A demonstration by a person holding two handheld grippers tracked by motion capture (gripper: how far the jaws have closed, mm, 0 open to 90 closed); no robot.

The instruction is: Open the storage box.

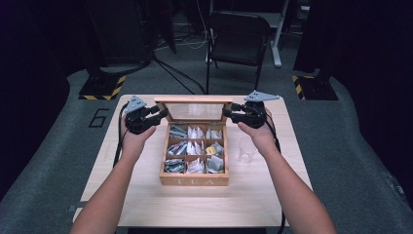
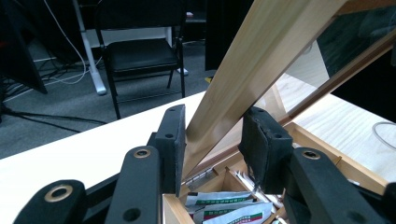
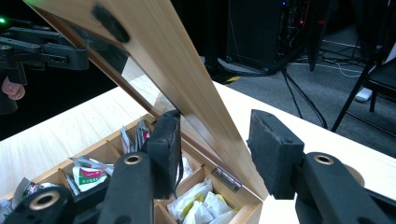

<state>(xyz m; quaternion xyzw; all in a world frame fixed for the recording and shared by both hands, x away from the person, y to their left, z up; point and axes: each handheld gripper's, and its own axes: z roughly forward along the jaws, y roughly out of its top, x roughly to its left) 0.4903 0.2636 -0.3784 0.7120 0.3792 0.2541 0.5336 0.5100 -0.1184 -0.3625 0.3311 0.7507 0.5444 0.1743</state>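
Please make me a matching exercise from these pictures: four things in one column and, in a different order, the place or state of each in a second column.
Things:
A. glass lid
B. clear cup
C. folding chair
D. tea bags

Places or states:
1. on the floor beyond the table
2. in the compartments of the wooden box
3. raised open at the back of the box
4. standing on the table, right of the box

Pairs: A-3, B-4, C-1, D-2

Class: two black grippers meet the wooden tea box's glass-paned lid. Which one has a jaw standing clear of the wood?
The right gripper: one jaw stands off the wooden glass-paned lid's side rail; the left gripper's jaws clamp the opposite rail.
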